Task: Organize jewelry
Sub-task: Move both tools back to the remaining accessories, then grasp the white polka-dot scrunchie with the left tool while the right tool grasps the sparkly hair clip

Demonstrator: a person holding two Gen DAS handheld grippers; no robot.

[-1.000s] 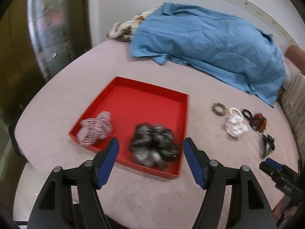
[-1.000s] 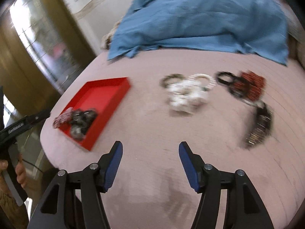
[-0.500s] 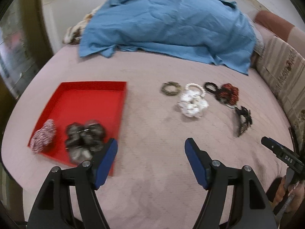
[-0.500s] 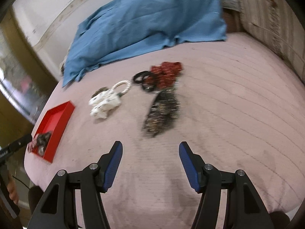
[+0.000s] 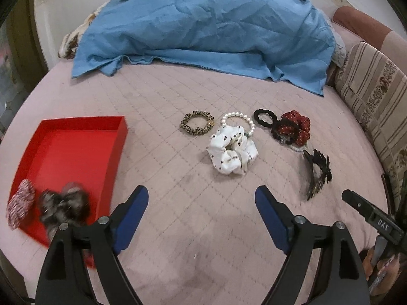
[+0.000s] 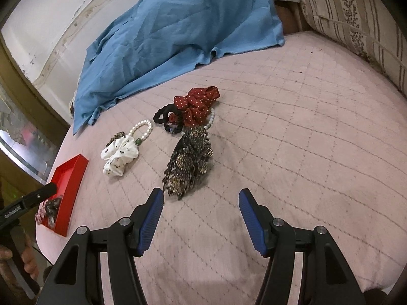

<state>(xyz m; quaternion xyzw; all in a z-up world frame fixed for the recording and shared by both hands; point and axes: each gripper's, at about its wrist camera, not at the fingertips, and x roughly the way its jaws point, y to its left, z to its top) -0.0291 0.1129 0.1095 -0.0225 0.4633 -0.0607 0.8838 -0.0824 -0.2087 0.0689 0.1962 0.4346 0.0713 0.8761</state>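
Observation:
A red tray (image 5: 76,150) lies at the left of the pink bed and holds a pink scrunchie (image 5: 20,203) and a dark furry scrunchie (image 5: 64,204). On the quilt lie a leopard scrunchie (image 5: 197,126), a white dotted scrunchie (image 5: 231,153), a pearl bracelet (image 5: 239,118), a black hair tie (image 5: 264,118), a red dotted scrunchie (image 5: 295,127) and a black and gold sequin clip (image 5: 316,175). My left gripper (image 5: 201,213) is open and empty, near the tray. My right gripper (image 6: 201,208) is open and empty, just short of the sequin clip (image 6: 189,166).
A blue cloth (image 5: 203,25) covers a heap at the back of the bed. A striped cushion (image 5: 374,94) stands at the right edge. The tray also shows at far left in the right wrist view (image 6: 73,178).
My left gripper has swung right, away from over the tray toward the loose pieces. My right gripper has turned right and closed in on the sequin clip. Both stayed open.

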